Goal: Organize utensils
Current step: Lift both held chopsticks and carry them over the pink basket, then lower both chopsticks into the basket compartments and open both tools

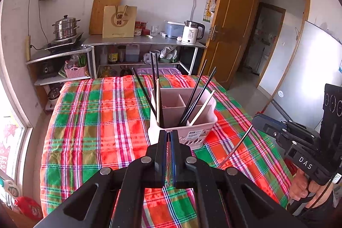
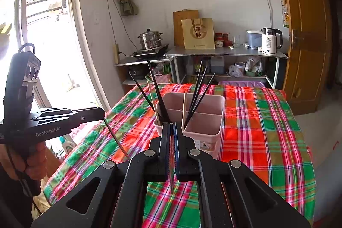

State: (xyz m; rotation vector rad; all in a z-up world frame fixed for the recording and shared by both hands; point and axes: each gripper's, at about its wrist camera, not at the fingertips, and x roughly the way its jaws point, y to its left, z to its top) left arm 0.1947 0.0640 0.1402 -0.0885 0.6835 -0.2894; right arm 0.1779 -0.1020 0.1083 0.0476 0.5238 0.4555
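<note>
The left tongs (image 1: 169,134) have their black fingers nearly together, pinching a thin metal chopstick (image 1: 168,161) that runs down the narrow gap between them. Just beyond their tips in the left wrist view stands the pale pink plastic utensil basket (image 1: 192,121) with inner dividers, upright on the red, green and white plaid cloth covering the desk (image 1: 96,116). Black chopsticks (image 1: 155,76) and a pale wooden chopstick (image 1: 203,106) lean out of its near compartments at different angles. At the right edge the right tongs (image 1: 253,122), held in a hand (image 1: 303,187), grip another thin metal chopstick (image 1: 237,145) that slants down toward the cloth. In the right wrist view, the right tongs (image 2: 172,127) are likewise narrowed on their metal chopstick (image 2: 172,181), which pokes down below the fingers above the plaid. The basket (image 2: 209,121) sits just ahead, its black chopsticks (image 2: 158,91) fanning left and right. At the left, the left tongs (image 2: 102,114) hold their metal chopstick (image 2: 116,138) angled down over the desk's (image 2: 267,125) near corner, beside the bright window (image 2: 49,35).
</note>
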